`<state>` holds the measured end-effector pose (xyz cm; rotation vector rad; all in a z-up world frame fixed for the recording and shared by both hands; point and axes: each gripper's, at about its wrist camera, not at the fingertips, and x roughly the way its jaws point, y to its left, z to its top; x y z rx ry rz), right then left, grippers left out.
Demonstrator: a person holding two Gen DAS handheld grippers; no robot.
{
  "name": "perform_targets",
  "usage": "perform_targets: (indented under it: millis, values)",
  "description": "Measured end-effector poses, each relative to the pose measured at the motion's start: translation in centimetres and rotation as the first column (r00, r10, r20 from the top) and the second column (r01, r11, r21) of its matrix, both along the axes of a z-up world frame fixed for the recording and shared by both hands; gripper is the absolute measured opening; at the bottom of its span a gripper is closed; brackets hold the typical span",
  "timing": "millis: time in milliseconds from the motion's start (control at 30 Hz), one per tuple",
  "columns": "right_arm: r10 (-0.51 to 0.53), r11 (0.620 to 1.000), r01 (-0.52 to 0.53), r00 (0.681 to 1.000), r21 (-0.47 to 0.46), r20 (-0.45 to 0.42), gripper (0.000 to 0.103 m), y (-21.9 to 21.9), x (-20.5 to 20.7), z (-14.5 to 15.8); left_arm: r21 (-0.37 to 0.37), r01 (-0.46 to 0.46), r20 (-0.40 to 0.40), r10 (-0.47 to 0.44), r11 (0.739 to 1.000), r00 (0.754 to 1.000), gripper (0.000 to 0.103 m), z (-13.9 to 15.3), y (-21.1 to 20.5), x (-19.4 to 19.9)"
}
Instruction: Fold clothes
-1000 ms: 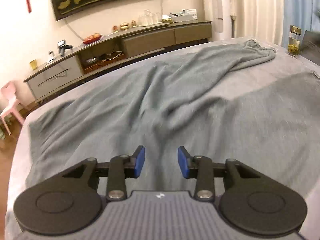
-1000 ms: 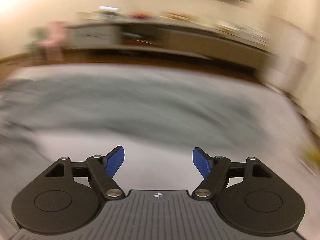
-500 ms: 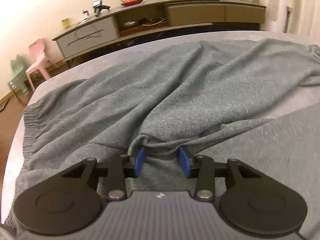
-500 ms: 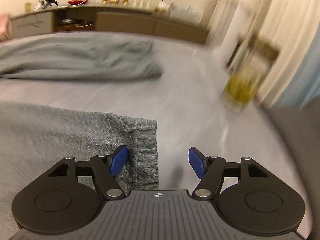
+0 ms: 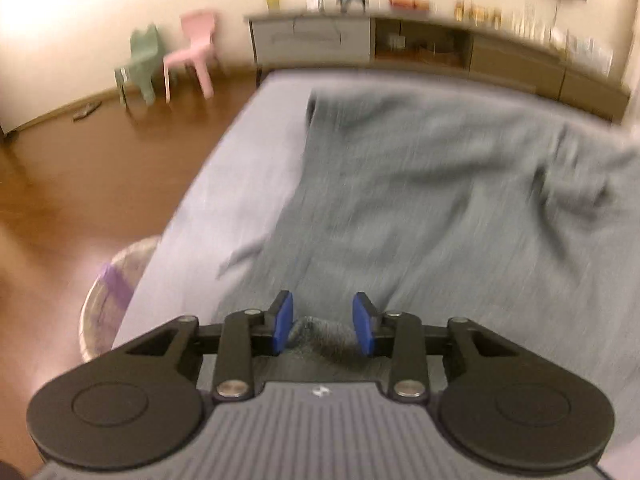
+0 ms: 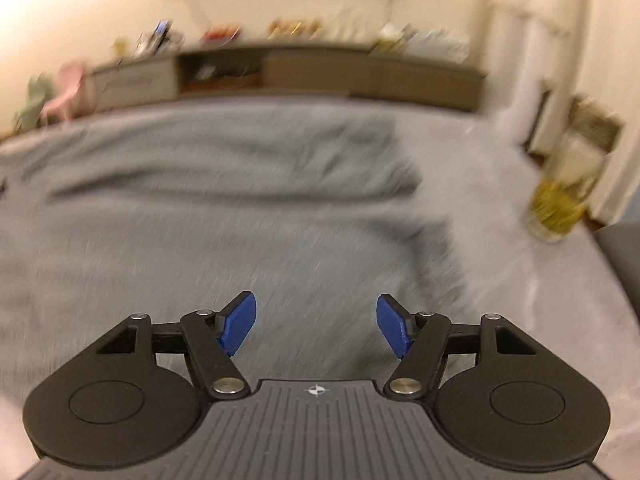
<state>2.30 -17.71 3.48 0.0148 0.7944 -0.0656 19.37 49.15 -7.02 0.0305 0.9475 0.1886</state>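
Observation:
Grey knit trousers [image 5: 420, 200] lie spread on a lilac-grey bed [image 5: 248, 168]. In the left wrist view my left gripper [image 5: 324, 326] has a bunched fold of the grey fabric [image 5: 324, 338] between its blue pads, with the pads still apart. In the right wrist view my right gripper [image 6: 316, 326] is wide open and empty above the trousers [image 6: 220, 216]. Both views are motion-blurred.
A long low cabinet [image 5: 420, 46] runs along the far wall. A pink chair [image 5: 196, 50] and a green chair [image 5: 142, 66] stand on the wooden floor [image 5: 80, 184] to the left. A yellow-filled jar [image 6: 556, 212] stands at the bed's right side.
My left gripper has swung left with the fabric fold between its pads, now facing the bed's left edge. My right gripper has swung left off the trouser cuff and stays open.

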Motion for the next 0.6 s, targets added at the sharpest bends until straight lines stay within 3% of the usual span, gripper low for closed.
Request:
perform_targets:
  millis: [100,200,333,467,533,600]
  values:
    - [-0.034,0.999,0.035,0.996,0.005,-0.087,0.069,-1.6,0.6,-1.4,0.058,0.006,-0.021,-0.005,0.998,1.000,0.031,-0.5,-0.1,-0.5]
    - [-0.140,0.990,0.137,0.986,-0.042,-0.092,0.068,-3.9,-0.4,-1.2,0.084,0.027,-0.018,-0.025,0.996,1.000,0.029,0.3,-0.9,-0.6]
    - [-0.182,0.982,0.180,0.982,-0.049,-0.056,0.060,-4.6,-1.2,-0.7,0.029,0.134,0.121,-0.137,0.991,0.983,0.031,2.9,-2.6,-1.2]
    - [-0.120,0.993,0.120,0.992,0.011,-0.040,0.060,-3.5,-1.4,-0.7,0.064,0.050,0.001,-0.050,0.997,0.999,0.030,0.4,-0.8,0.1]
    - [-0.172,0.985,0.171,0.983,-0.015,-0.066,0.069,-4.5,-0.8,-1.4,0.058,0.030,-0.007,-0.030,0.998,1.000,0.030,0.0,0.2,-0.1]
    - [-0.222,0.975,0.219,0.971,-0.039,-0.088,0.067,-5.5,-0.3,-1.9,0.047,-0.008,0.006,0.007,0.999,1.000,0.028,0.6,0.3,-0.6]
